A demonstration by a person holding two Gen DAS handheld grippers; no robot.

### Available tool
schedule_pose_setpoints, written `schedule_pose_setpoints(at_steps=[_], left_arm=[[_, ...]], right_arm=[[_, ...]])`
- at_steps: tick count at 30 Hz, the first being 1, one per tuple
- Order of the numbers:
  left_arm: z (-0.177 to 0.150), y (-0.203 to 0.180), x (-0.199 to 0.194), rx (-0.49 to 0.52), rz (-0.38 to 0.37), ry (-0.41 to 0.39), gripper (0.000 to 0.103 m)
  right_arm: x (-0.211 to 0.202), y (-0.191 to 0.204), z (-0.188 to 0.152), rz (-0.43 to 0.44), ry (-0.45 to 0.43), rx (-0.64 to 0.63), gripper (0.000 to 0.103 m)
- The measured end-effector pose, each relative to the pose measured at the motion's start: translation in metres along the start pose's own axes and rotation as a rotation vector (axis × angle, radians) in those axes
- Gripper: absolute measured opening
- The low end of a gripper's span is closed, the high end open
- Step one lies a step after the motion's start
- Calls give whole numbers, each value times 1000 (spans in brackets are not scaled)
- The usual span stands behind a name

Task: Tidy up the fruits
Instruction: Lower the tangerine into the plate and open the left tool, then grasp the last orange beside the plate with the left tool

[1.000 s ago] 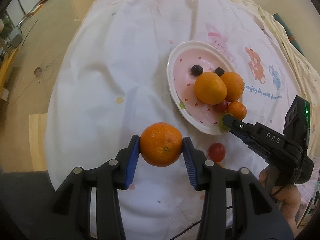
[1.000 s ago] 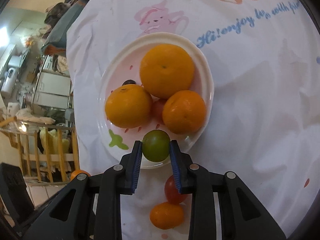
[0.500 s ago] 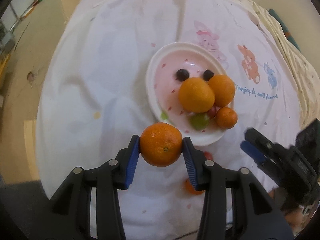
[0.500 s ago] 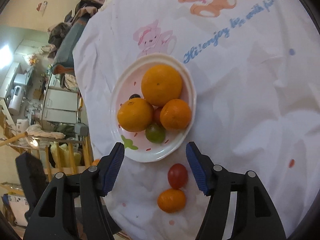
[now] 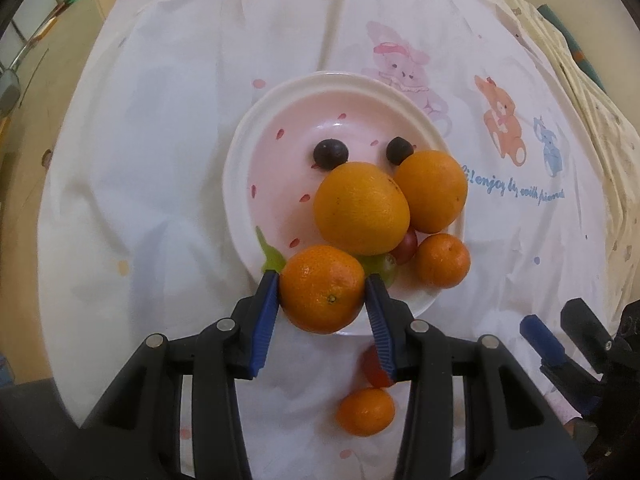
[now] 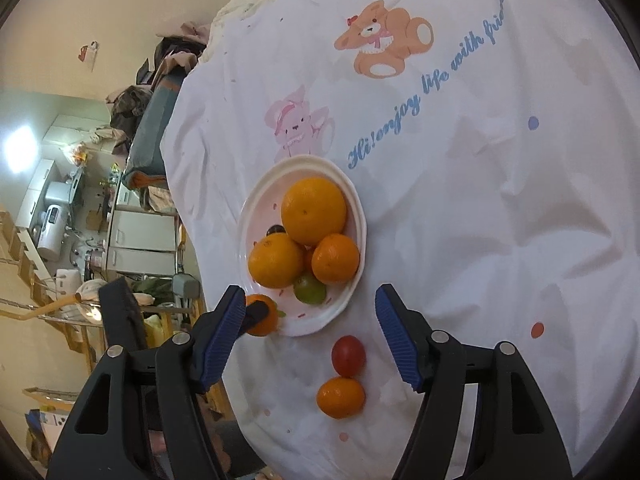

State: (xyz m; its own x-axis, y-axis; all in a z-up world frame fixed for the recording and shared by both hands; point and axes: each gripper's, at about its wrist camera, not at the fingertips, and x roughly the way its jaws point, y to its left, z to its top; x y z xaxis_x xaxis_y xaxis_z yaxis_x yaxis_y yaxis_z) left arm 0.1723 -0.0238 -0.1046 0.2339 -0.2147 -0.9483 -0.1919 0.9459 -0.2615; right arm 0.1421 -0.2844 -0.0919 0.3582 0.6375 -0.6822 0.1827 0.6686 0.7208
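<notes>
A pink plate [image 5: 240,184] on the cloth-covered worktop [image 5: 160,120] already carries three oranges, a green fruit [image 6: 309,290], a red one and two dark grapes — the sorting looks well along. The left gripper [image 5: 322,296], fingers clamped on a mandarin [image 5: 323,289], hangs at the plate's near-left rim, the fruit not yet set down. Further right, a red tomato [image 6: 348,355] and a small orange [image 6: 341,397] lie loose on the cloth just short of the plate — between the spread, empty fingers of the right gripper [image 6: 310,336], touching neither.
</notes>
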Motion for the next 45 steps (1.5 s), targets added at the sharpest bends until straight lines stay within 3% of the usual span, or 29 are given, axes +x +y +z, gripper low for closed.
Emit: schedule_pose_setpoints(at_steps=[2, 4, 6, 18, 22, 30, 35, 45], left_arm=[[0, -3, 0, 17, 22, -23, 43], [-1, -5, -3, 28, 38, -51, 78], [0, -6, -8, 34, 55, -79, 86], [-10, -2, -51, 79, 65, -145, 86], [-23, -4, -68, 131, 150, -214, 86], [-46, 12, -91, 96, 83, -257, 86], [-65, 8, -72, 114, 65, -187, 86], [-101, -36, -15, 284, 21, -6, 86]], right_arm=[[0, 0, 2, 5, 0, 6, 70], [0, 0, 2, 5, -1, 10, 70], [1, 1, 1, 8, 1, 8, 70], [-5, 5, 1, -23, -22, -26, 70], [-4, 11, -4, -46, -11, -62, 70], [-22, 33, -21, -104, -12, -175, 74], [-31, 36, -37, -166, -34, -243, 80], [-25, -2, -30, -175, -46, -112, 81]])
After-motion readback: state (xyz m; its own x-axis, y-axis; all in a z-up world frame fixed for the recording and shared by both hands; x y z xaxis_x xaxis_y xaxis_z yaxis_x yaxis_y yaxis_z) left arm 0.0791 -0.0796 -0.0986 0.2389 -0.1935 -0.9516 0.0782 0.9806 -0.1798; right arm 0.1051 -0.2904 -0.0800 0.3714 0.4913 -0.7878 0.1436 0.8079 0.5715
